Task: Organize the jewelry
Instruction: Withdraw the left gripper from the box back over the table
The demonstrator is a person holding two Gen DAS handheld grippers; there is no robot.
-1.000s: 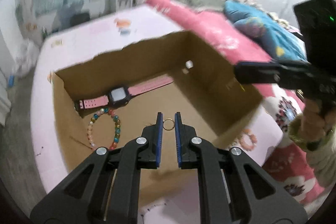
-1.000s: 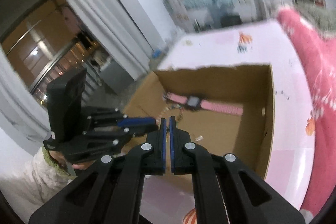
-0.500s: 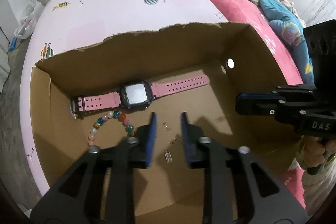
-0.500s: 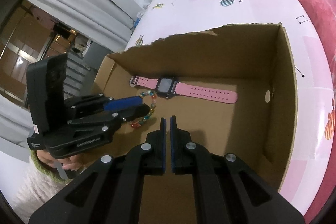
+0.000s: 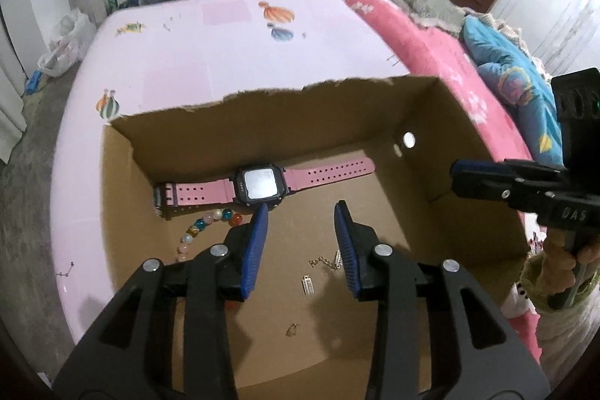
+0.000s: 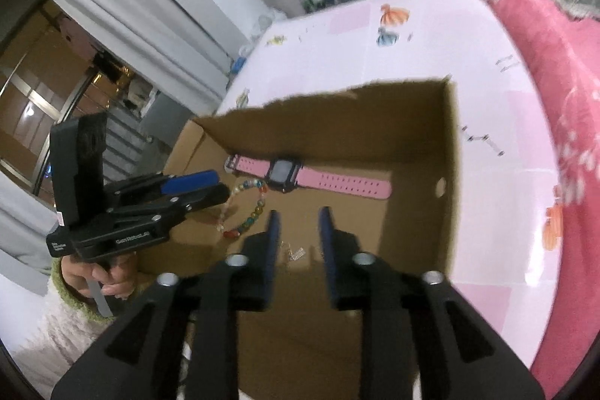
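A cardboard box (image 5: pixel 442 122) lies on the bed. In it are a pink watch (image 5: pixel 258 182), a coloured bead bracelet (image 5: pixel 202 227), a short metal chain (image 5: pixel 325 262), a small tag (image 5: pixel 307 285) and a little ring (image 5: pixel 293 329). My left gripper (image 5: pixel 301 208) hangs over the box floor, its jaws opening, nothing between them. My right gripper (image 6: pixel 299 214) hangs over the same floor, its jaws opening and empty, with the chain (image 6: pixel 296 253) lying below the gap. Each gripper shows in the other's view, the right gripper (image 5: pixel 487 175) and the left gripper (image 6: pixel 195 186).
The box has a torn far wall (image 6: pixel 337 100) and a finger hole (image 5: pixel 408 139) in its right wall. A pale pink sheet (image 5: pixel 225 55) lies beyond it, with a red blanket (image 5: pixel 412 36) and a blue pillow (image 5: pixel 513 74) to the right. A person's hand (image 6: pixel 108 280) holds the left gripper.
Both grippers sank toward the box floor and their jaws parted. The small ring held between the left fingers a second ago now lies loose in the box with chain pieces.
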